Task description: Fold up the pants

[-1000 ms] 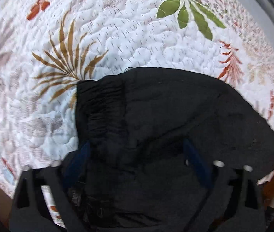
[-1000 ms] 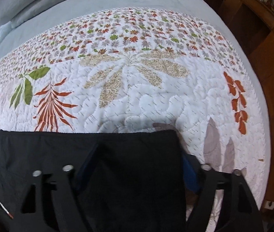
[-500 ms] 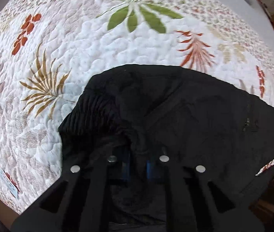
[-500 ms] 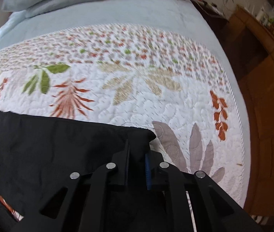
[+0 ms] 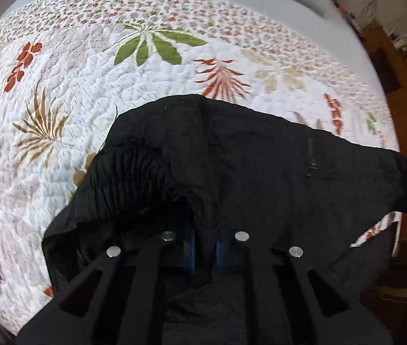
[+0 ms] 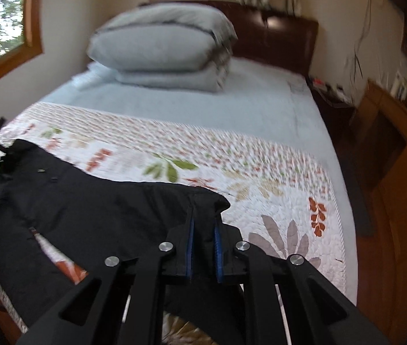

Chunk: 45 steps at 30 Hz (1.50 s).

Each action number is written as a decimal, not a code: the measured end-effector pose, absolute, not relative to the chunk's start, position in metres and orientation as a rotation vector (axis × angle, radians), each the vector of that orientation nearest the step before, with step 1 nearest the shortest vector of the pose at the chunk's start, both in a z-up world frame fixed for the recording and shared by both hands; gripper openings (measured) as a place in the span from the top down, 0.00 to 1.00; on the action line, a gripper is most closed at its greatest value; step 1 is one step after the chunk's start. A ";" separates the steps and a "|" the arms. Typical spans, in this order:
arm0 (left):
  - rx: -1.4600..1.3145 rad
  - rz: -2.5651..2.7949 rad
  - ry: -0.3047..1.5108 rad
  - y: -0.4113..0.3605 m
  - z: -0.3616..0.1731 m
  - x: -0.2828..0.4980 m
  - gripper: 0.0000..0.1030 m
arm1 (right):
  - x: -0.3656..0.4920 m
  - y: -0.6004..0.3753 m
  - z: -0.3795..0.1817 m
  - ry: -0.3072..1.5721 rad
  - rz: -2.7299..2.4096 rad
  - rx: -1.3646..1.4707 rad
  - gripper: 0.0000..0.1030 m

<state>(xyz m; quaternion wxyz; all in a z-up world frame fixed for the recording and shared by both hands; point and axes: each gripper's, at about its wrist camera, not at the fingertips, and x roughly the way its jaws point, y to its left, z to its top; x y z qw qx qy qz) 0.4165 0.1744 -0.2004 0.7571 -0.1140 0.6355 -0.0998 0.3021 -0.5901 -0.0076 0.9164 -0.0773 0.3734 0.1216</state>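
Pants: black pants (image 5: 232, 155) lie on the quilted bedspread (image 5: 88, 72) at the foot end of the bed (image 6: 232, 106), lifted at two places. In the left wrist view they fill the frame from 3 to 8 o'clock, with a ribbed elastic waistband (image 5: 128, 178) bunched at 9 o'clock of the cloth and a short zipper (image 5: 309, 158) toward 3 o'clock.
Right end: in the right wrist view a hemmed corner (image 6: 206, 204) rises off the quilt; the rest sags away toward 9 o'clock.
Left tool: the left tool (image 5: 204, 247) is clenched on a fold of the pants near the waistband, blue pads pressing the cloth from both sides, aimed steeply down at the bed.
Right tool: the right tool (image 6: 203, 247) is clenched on the hemmed corner, cloth pinched between its blue pads, aimed slantwise along the bed toward the headboard (image 6: 275, 40).
Materials: the pants are thin, matte and creased; the bedspread is white, puffy-stitched, printed with green, rust and tan leaves.
Surroundings: a folded grey duvet (image 6: 163, 49) sits at 12 o'clock on the pale blue sheet (image 6: 174, 106); a wooden cabinet (image 6: 398, 155) stands at 3 o'clock.
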 end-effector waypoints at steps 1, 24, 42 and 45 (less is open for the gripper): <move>-0.264 -0.227 1.370 0.173 -0.198 0.411 0.92 | 0.285 -0.588 0.000 0.742 0.262 -0.155 0.90; -0.424 -0.517 1.117 0.223 -0.159 0.203 0.91 | 0.094 -0.666 -0.032 0.662 0.028 0.145 0.91; -0.357 -0.439 1.155 0.253 -0.182 0.153 0.85 | 0.044 -0.688 -0.111 0.817 -0.095 0.311 0.91; -0.358 -0.404 1.158 0.263 -0.185 0.143 0.72 | 0.039 -0.692 -0.130 0.855 -0.111 0.343 0.91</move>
